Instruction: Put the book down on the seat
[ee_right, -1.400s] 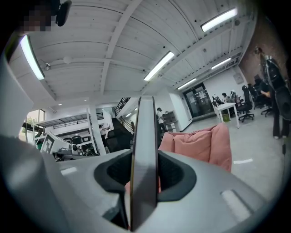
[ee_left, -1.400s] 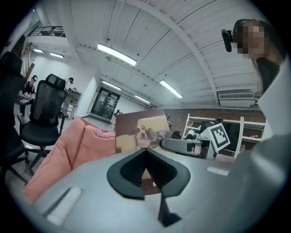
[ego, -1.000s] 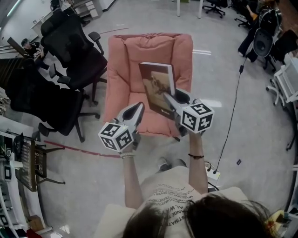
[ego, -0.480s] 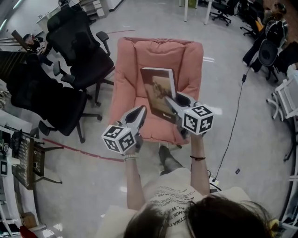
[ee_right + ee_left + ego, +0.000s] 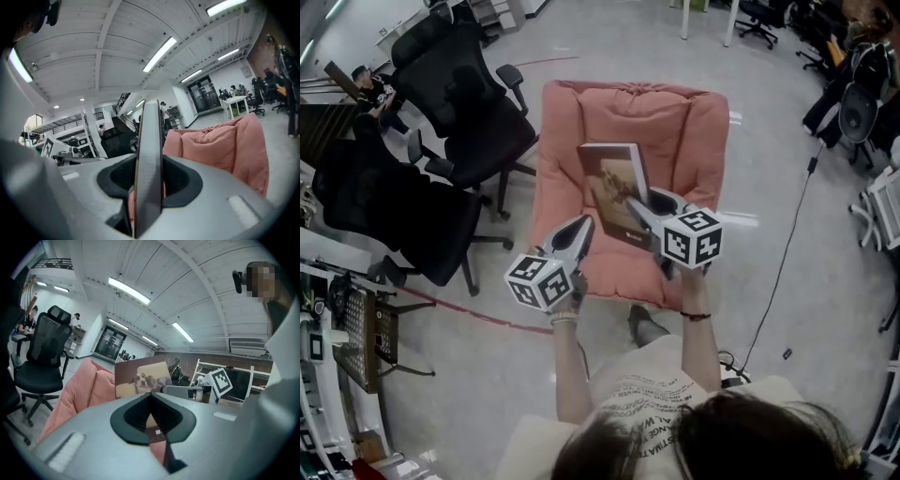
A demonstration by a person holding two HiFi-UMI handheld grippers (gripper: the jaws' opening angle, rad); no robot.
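A pink armchair (image 5: 572, 178) stands in front of me on the grey floor. Over its seat I hold a brown book (image 5: 612, 183) with a dog picture on its cover, upright and tilted. My right gripper (image 5: 649, 208) is shut on the book's lower right edge. In the right gripper view the book (image 5: 149, 154) shows edge-on between the jaws of the right gripper (image 5: 149, 161), with the armchair (image 5: 220, 145) behind. My left gripper (image 5: 579, 227) hangs left of the book, shut and holding nothing. The left gripper view shows the left gripper (image 5: 150, 397), the book's cover (image 5: 140, 380) and the armchair (image 5: 79, 390).
Two black office chairs (image 5: 464, 103) (image 5: 389, 211) stand close to the armchair's left side. A black cable (image 5: 787, 244) runs across the floor at the right. My foot (image 5: 645, 326) is just before the seat's front edge. A rack (image 5: 352, 328) stands at the lower left.
The armchair has come closer and shifted right in view as I step toward it. The book stays in the right gripper; both grippers keep their pose.
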